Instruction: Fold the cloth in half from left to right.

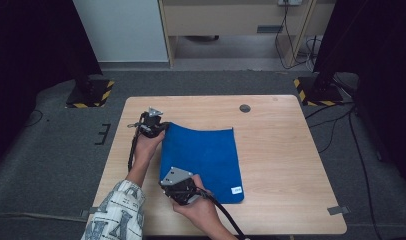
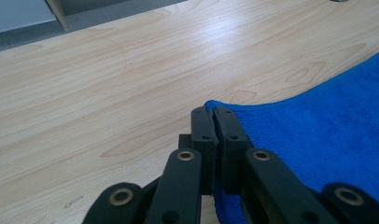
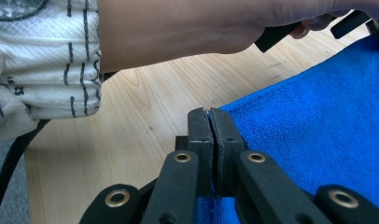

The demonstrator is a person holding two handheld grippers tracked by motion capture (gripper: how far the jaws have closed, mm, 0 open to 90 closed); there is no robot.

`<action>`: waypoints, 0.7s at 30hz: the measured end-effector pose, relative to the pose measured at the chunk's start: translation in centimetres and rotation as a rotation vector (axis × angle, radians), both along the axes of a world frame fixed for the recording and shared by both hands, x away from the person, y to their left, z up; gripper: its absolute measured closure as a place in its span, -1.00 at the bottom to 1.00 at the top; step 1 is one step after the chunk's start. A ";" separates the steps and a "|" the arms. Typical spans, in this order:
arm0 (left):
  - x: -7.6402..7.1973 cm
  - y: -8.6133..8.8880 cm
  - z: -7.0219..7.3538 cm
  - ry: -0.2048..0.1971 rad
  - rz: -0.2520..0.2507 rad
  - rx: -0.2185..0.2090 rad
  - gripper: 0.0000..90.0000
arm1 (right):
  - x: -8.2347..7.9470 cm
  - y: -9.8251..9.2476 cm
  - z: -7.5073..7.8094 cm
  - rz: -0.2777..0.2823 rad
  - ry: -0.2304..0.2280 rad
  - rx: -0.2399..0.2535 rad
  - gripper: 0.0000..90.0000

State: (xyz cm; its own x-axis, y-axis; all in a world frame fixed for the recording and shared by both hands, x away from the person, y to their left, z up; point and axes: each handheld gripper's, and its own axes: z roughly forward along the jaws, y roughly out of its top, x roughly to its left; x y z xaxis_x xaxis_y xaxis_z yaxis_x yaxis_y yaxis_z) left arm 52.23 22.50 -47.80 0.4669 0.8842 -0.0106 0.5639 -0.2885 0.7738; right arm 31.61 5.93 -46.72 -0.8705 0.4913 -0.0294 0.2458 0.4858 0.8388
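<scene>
On the tabletop point(image 1: 281, 150), left of its middle, lies flat a blue cloth point(image 1: 206, 160). At the cloth's far left corner, left tool point(image 2: 214, 116) pressed together, pinching the hem. At the cloth's near left corner, right tool point(image 3: 209, 119) likewise clamped on the edge, with a patterned sleeve point(image 3: 43, 60) beyond it.
</scene>
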 end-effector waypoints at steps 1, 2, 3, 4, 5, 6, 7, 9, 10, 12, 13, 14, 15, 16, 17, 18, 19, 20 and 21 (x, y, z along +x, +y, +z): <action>0.0 0.1 0.0 0.000 0.001 -0.005 0.93 | 0.0 0.1 0.0 0.000 -0.001 -0.001 0.96; -0.1 0.2 0.1 -0.001 -0.001 -0.004 0.93 | 0.0 0.2 0.1 -0.001 0.000 -0.002 0.96; -0.1 0.3 0.1 -0.003 -0.001 -0.005 0.93 | 0.0 0.4 0.1 0.003 -0.002 -0.005 0.96; -0.1 0.5 0.2 -0.001 0.000 -0.008 0.93 | 0.0 0.4 0.1 0.003 -0.002 -0.005 0.96; -0.1 0.6 0.2 0.000 0.000 -0.012 0.93 | 0.0 0.5 0.1 0.000 0.002 -0.005 0.96; -0.1 0.8 0.2 0.000 0.002 -0.016 0.93 | 0.0 0.6 0.2 0.004 -0.001 -0.006 0.96; -0.1 0.9 0.2 0.001 0.001 -0.014 0.93 | 0.0 0.7 0.2 0.002 0.001 -0.004 0.96; -0.1 1.1 0.2 0.001 0.006 -0.016 0.93 | 0.1 0.9 0.2 0.002 0.006 0.004 0.96; -0.2 1.3 0.3 -0.004 0.006 -0.016 0.93 | 0.1 0.9 0.2 0.002 0.006 0.005 0.96; -0.2 1.6 0.4 -0.004 0.008 -0.018 0.93 | 0.1 1.2 0.1 0.001 0.013 0.008 0.96; -0.2 1.8 0.4 -0.003 0.009 -0.021 0.93 | 0.0 1.5 0.1 0.002 0.013 0.011 0.96; -0.3 1.9 0.4 -0.003 0.009 -0.021 0.93 | 0.0 1.7 0.1 0.007 0.013 0.007 0.96; -0.3 2.0 0.4 -0.002 0.009 -0.022 0.93 | -0.1 1.9 0.1 0.009 0.013 0.006 0.96; -0.3 2.2 0.4 -0.003 0.012 -0.028 0.93 | -0.1 2.1 0.0 0.010 0.011 0.007 0.96; -0.3 2.4 0.4 0.004 0.018 -0.031 0.93 | -0.1 2.3 0.0 0.010 0.013 0.008 0.96; -0.3 2.6 0.5 0.006 0.024 -0.044 0.93 | -0.2 2.5 0.0 0.006 0.018 0.018 0.96; -0.3 2.7 0.6 0.003 0.028 -0.050 0.93 | -0.1 2.7 -0.1 0.000 0.022 0.027 0.96; -0.3 2.7 0.7 0.003 0.022 -0.047 0.93 | -0.1 2.9 -0.1 -0.004 0.020 0.029 0.96; -0.3 2.7 0.7 0.004 0.019 -0.040 0.93 | -0.2 3.0 -0.1 -0.006 0.022 0.035 0.96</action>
